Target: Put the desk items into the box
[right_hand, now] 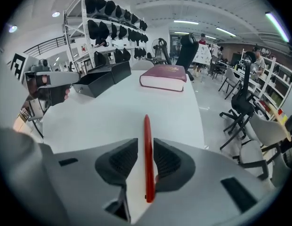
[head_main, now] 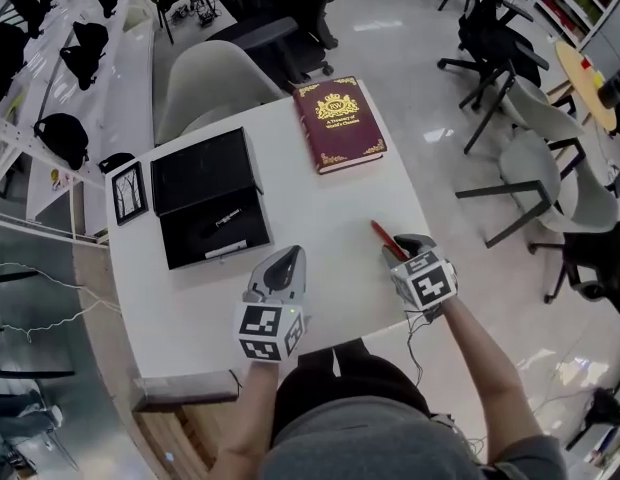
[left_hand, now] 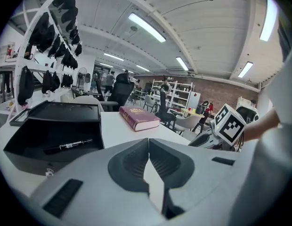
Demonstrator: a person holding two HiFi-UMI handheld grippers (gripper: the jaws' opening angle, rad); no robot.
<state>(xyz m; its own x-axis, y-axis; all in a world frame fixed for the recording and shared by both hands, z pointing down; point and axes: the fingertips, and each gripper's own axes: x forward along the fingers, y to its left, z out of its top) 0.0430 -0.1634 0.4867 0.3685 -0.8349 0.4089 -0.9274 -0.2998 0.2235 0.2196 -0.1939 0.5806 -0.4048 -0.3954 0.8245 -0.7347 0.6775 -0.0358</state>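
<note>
One red pen [right_hand: 147, 161] lies between the right gripper's [right_hand: 145, 142] parted jaws, not clamped; the left gripper [left_hand: 149, 144] is closed and empty.

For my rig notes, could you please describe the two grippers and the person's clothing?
Both the left gripper and right gripper are pale grey shells with dark ribbed pads; each carries a white cube with black squares. The top is grey.

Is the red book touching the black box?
Apart. The head view shows a strip of bare white table between the book and the box.
</note>
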